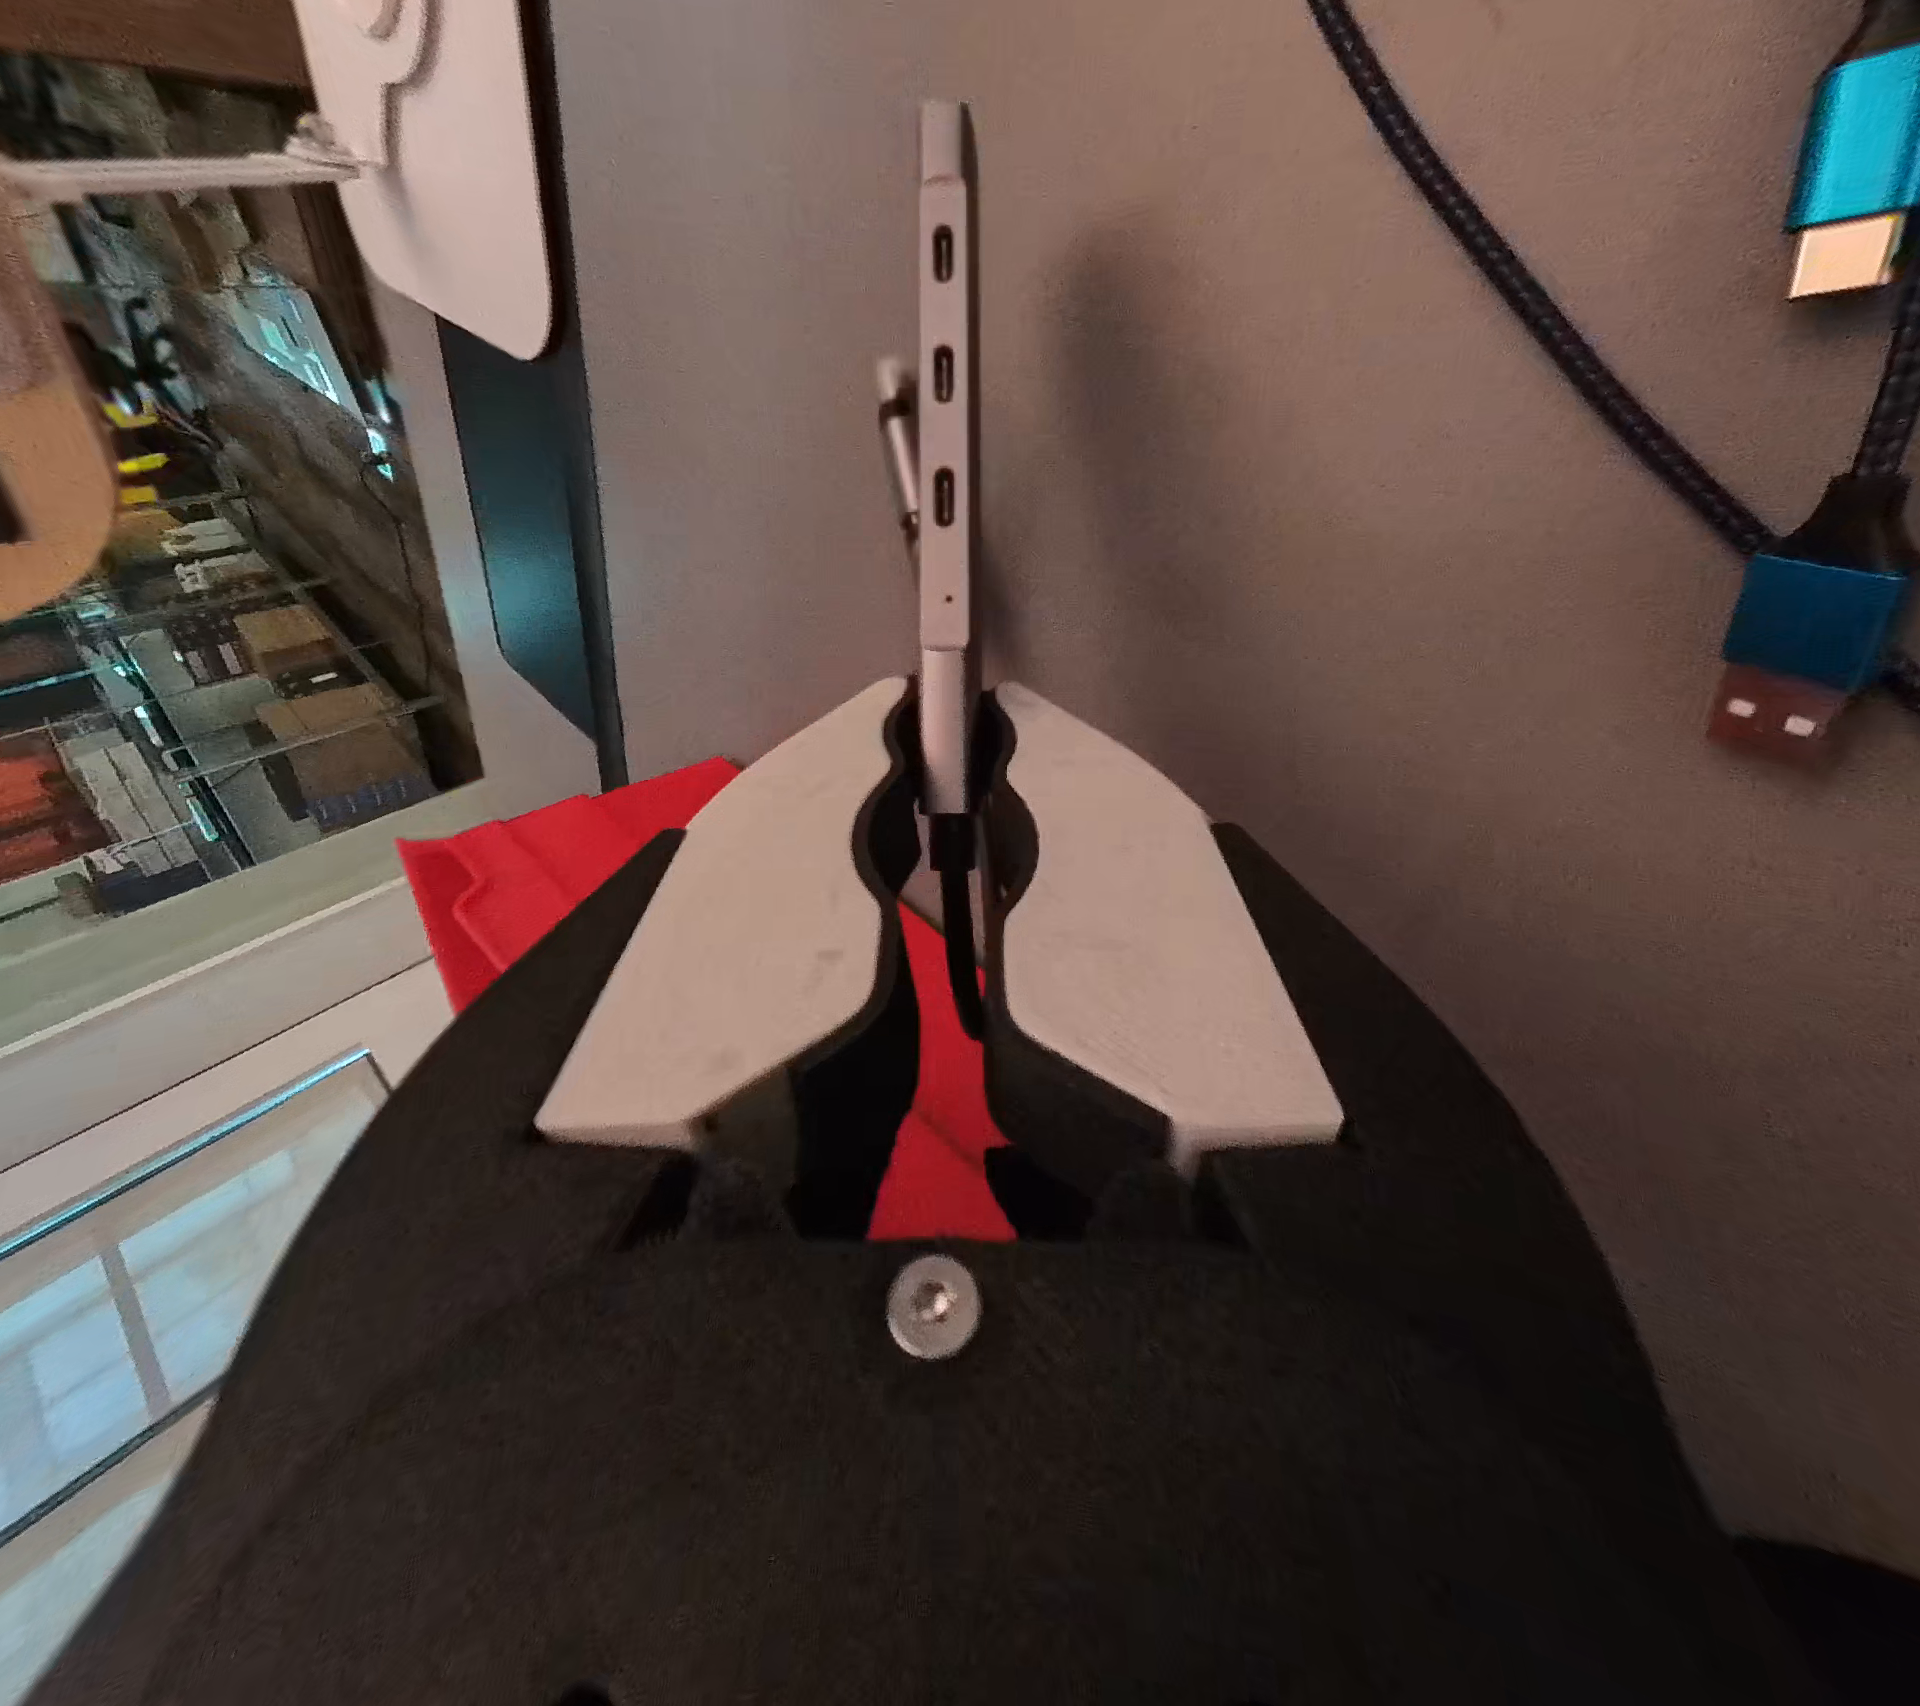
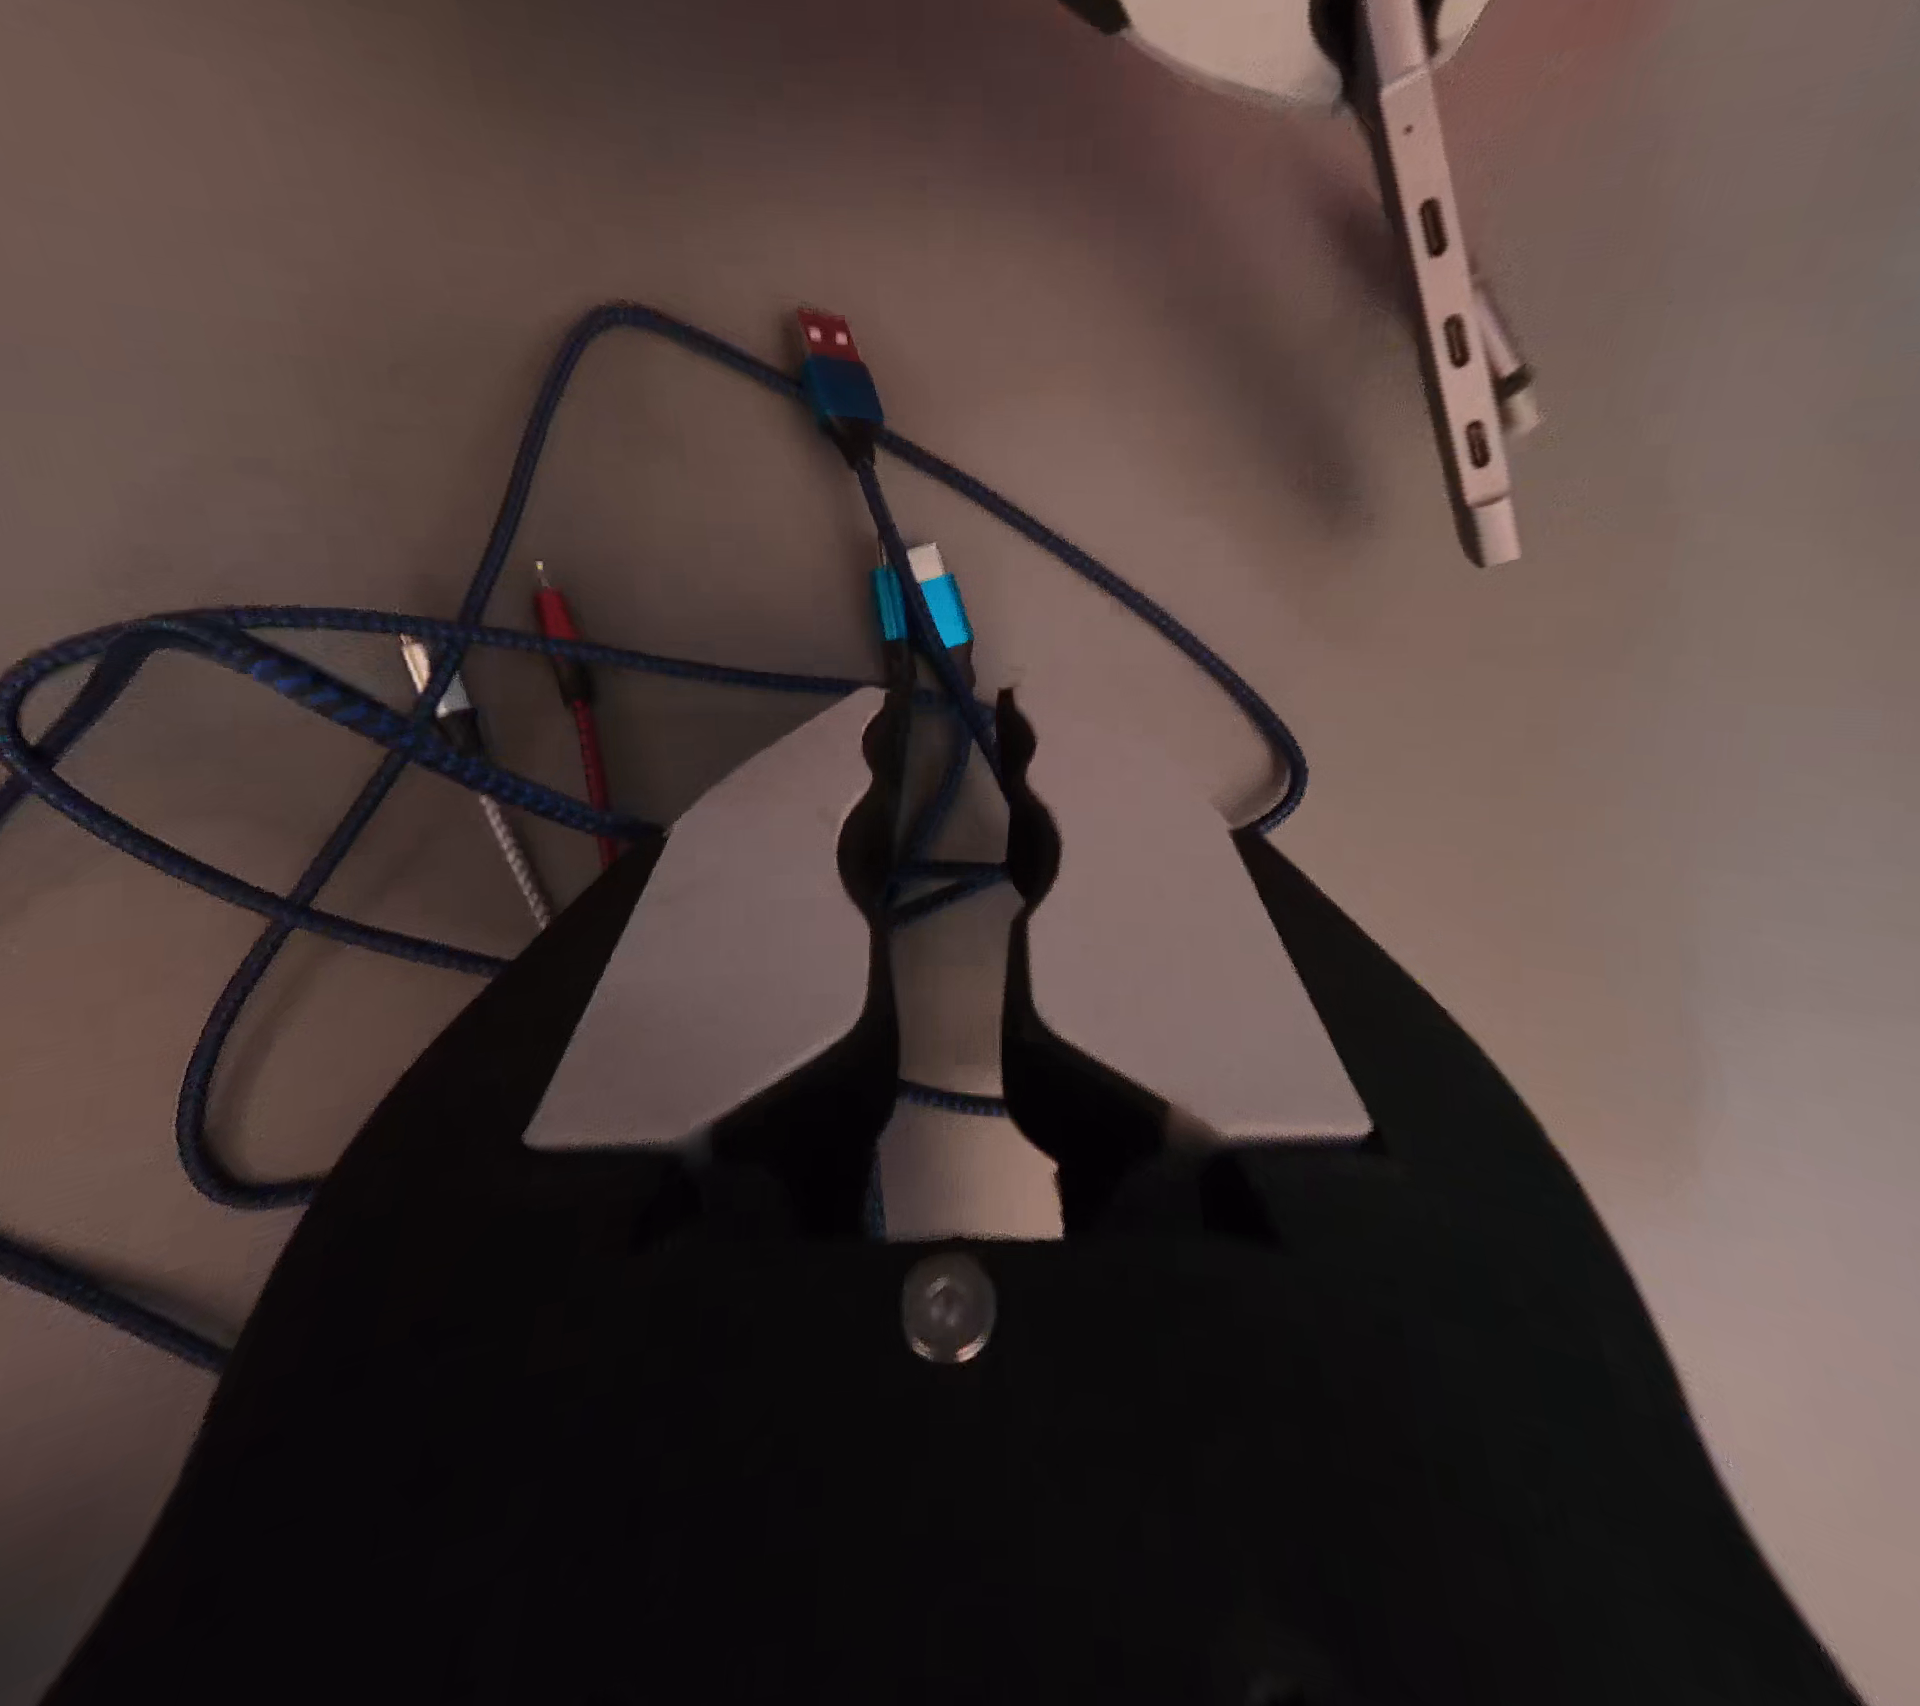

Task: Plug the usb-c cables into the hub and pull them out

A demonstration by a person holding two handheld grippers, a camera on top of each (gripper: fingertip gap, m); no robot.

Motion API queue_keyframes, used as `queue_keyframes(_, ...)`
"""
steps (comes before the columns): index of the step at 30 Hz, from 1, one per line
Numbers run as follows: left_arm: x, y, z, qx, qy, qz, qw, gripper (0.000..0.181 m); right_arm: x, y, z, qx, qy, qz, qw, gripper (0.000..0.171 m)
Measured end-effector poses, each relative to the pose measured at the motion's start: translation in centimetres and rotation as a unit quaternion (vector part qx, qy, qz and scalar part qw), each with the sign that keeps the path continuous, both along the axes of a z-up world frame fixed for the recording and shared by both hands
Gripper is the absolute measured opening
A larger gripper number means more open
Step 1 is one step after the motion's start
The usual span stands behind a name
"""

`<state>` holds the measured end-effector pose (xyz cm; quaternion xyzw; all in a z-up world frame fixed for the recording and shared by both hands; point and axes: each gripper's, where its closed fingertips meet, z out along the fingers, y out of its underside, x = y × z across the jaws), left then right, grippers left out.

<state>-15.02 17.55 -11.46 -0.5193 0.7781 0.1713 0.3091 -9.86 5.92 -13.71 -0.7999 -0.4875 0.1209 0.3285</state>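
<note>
Nearest the left camera, the left claw [image 1: 945, 721] is clenched on the cable end of the hub [image 1: 948, 409], its pale fingers [image 1: 769, 887] pressing the slim silver body from both sides. A short black lead [image 1: 961, 918] runs back from the hub between the fingers. The hub stands out beyond the fingertips, held on edge above the grey surface [image 1: 1299, 1033], with three oval ports in a row along its narrow side, all of them unplugged. A small silver plug [image 1: 899, 441] lies just behind it. Behind the claw a red object [image 1: 540, 867] shows. Farther right, two blue plugs [image 1: 1855, 170] and their dark braided cable [image 1: 1455, 202] lie on the surface, well apart from the hub.

Close to the right camera, the right claw [image 2: 940, 695] is released, a narrow gap between its fingers and nothing gripped. It hovers over a tangle of blue braided cables, its tips just short of two light-blue USB-C plugs [image 2: 940, 607] lying side by side. Beyond them lies a blue USB-A plug [image 2: 836, 378]; to the left lie a red plug [image 2: 556, 617] and a silver one [image 2: 431, 680]. Farthest, at upper right, the left claw holds the hub in the air.
</note>
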Motion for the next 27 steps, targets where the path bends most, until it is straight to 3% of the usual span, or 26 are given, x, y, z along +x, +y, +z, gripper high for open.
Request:
queue_keyframes(6, 0.3, 0.1, -1.4, 0.001, 0.01, 0.004, 1.0, 0.008, 0.5, -1.8, -0.5, -0.058, -0.013, 0.025, 0.998, 0.006)
queue_keyframes(11, 0.9, -1.0, -2.2, -0.057, -0.011, 0.02, 0.998, 0.008, 0.4, -3.9, -0.2, -0.112, 0.01, 0.053, 0.992, 0.002)
queue_keyframes(17, 0.0, -1.3, -3.3, -0.111, 0.002, 0.056, 0.992, 0.031, -0.2, -5.6, -1.1, -0.184, 0.03, 0.071, 0.98, 0.003)
queue_keyframes(24, -0.2, -1.8, -0.8, -0.159, -0.044, 0.059, 0.985, 0.051, -1.7, -3.4, 2.0, -0.104, 0.097, 0.06, 0.988, 0.011)
queue_keyframes(27, -0.9, -1.4, 1.8, -0.161, -0.081, 0.066, 0.981, 0.05, -2.3, -2.3, 1.2, -0.074, 0.058, 0.05, 0.994, 0.01)
